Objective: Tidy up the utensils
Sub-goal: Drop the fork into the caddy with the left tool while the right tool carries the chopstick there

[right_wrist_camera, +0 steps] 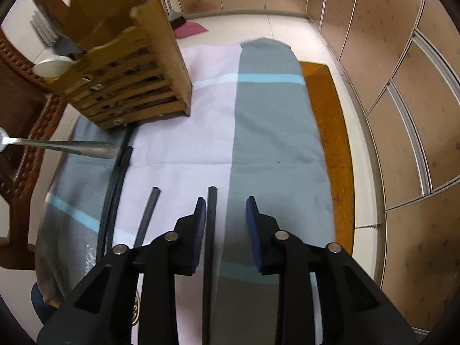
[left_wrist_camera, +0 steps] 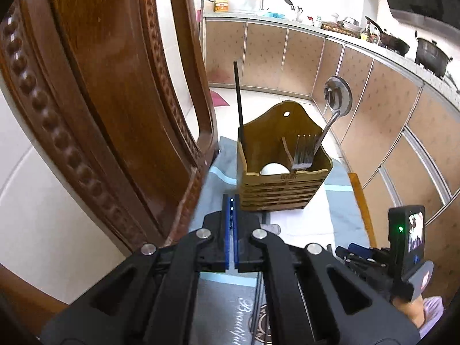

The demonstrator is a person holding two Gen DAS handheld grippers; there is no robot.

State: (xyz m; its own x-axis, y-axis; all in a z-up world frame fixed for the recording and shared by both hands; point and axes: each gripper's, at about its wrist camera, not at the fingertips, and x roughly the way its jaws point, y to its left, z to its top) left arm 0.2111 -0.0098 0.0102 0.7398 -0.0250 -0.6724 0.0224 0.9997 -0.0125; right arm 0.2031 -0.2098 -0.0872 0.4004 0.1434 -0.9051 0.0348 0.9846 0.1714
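Here, both grippers hover over the cloth-covered table in front of the wooden holder.

The right gripper (right_wrist_camera: 225,204) is spread wide, with one black chopstick (right_wrist_camera: 211,230) lying between its fingers, close to the left pad; a second chopstick (right_wrist_camera: 148,214) lies just beside it on the white cloth (right_wrist_camera: 184,149). The left gripper (left_wrist_camera: 231,204) has its blue pads nearly pressed together, holding nothing visible. Beyond it, near the table's far edge, stands the holder (left_wrist_camera: 283,184), containing a fork (left_wrist_camera: 303,151), a metal spoon (left_wrist_camera: 336,97), a white spoon (left_wrist_camera: 274,169) and an upright black chopstick (left_wrist_camera: 238,97).
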